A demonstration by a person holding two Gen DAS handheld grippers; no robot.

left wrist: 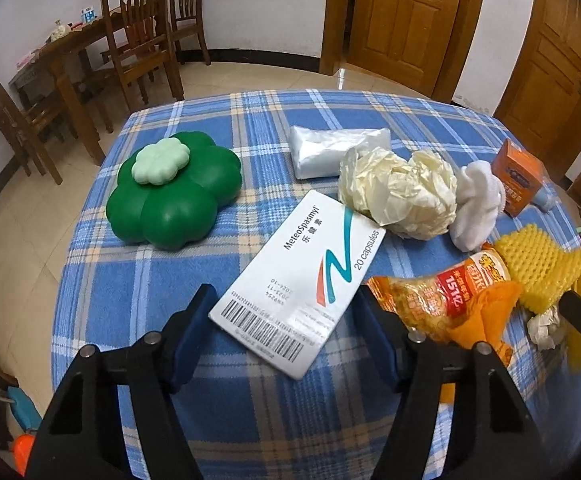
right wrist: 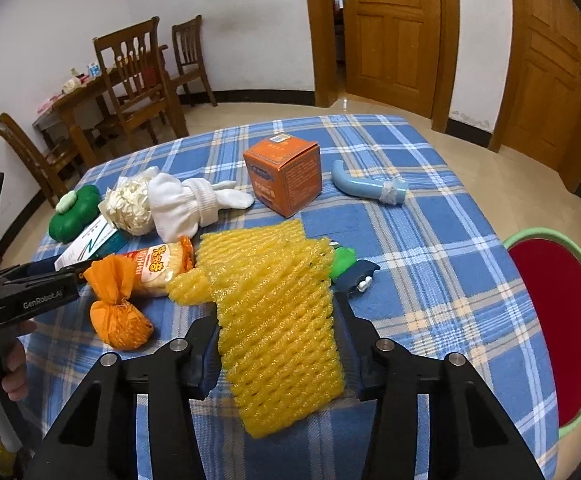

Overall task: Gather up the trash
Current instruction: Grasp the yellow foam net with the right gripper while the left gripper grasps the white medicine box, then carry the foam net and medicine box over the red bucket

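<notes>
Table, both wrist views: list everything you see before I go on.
tablecloth: one, blue check, covers table
clover case: one, green, far left
medicine box: one, white, between left claw's fingers
plastic packet: one, clear, far middle
crumpled wad: one, cream, beside packet
sock: one, white, right of wad
carton: one, orange, far side
curved tube: one, pale blue, right of carton
snack wrapper: one, orange, near middle
net bundle: one, orange, by wrapper
foam net: one, yellow, between right claw's pads
stool: one, red, green rim, right of table
left claw: open, straddling medicine box
right claw: shut on foam net
</notes>
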